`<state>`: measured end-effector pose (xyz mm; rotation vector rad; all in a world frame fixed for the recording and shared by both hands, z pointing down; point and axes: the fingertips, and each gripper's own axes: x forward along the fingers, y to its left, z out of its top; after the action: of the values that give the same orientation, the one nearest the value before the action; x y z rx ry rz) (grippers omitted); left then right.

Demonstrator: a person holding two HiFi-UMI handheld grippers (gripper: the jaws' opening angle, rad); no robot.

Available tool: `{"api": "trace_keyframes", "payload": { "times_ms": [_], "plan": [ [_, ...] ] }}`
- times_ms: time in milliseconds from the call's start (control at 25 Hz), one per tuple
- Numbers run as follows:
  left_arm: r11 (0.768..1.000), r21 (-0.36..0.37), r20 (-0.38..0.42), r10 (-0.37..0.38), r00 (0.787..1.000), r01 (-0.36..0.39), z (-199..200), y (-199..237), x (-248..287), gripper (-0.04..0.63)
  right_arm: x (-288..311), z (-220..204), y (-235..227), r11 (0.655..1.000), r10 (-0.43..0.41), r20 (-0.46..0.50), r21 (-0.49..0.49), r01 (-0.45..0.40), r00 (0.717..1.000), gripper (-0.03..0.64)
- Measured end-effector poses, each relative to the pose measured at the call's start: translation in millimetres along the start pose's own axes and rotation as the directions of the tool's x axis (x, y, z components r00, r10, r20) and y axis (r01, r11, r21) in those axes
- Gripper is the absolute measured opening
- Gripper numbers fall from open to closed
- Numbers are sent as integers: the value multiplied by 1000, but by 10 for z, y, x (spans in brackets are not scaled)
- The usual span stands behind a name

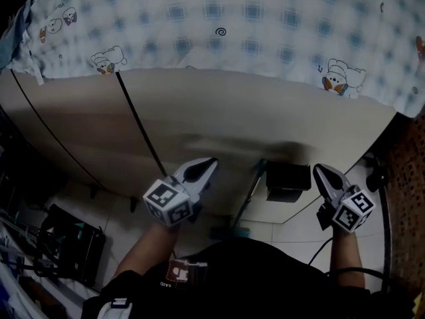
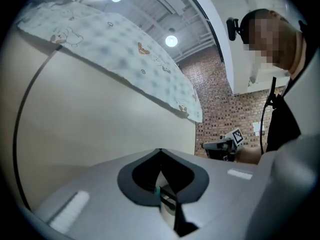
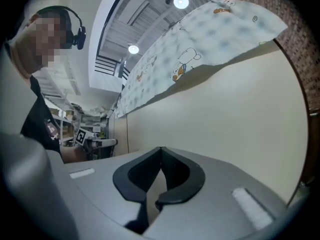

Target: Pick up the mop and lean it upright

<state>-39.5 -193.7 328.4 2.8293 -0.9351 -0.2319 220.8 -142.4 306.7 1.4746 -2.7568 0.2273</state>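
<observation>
While both claws hang in the air in front of the beige panel (image 1: 232, 111), neither one touches the mop (image 1: 250, 191).

Left claw (image 1: 211, 163): jaws pressed together tip to tip, nothing pinched. Its own view shows the same, with the tips of the left claw (image 2: 160, 152) meeting against the plain panel. A small teal bit shows low in the slit behind the tips; I can't tell what it is.

Right claw (image 1: 319, 171): jaws also pressed together and empty. In its own view the right claw (image 3: 161, 149) tips touch, and only the panel shows behind them.

The mop stands between the two claws in the head view, lower than both and apart from each. The handle (image 1: 255, 178) is thin, dark and teal-green. It slants from the floor up toward the panel, and its upper end is just beside a black box (image 1: 287, 180). The picture is too dark to tell whether the handle touches the box or the panel. The mop head (image 1: 230, 232) is small and teal and sits on the white tile floor (image 1: 289, 234), partly hidden by the person's black top.

A patterned cloth (image 1: 232, 25) with cartoon prints covers the top above the panel. A black crate (image 1: 70, 241) sits on the floor at far left, well apart from the mop.
</observation>
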Motion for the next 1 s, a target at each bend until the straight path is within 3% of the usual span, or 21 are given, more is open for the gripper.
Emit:
{"api": "trace_keyframes", "payload": {
  "times_ms": [120, 320, 1000],
  "plan": [
    [999, 34, -8, -28, 1000, 28, -43, -59, 4, 2, 0, -7, 8, 1000, -1, -6, 21, 1, 1000, 14],
    [999, -10, -21, -43, 999, 43, -40, -148, 12, 2, -3, -38, 36, 999, 3, -10, 40, -3, 1000, 14],
    [997, -29, -65, -71, 995, 70, -121, -257, 82, 2, -86, -59, 31, 999, 15, -1, 32, -15, 1000, 12]
  ]
}}
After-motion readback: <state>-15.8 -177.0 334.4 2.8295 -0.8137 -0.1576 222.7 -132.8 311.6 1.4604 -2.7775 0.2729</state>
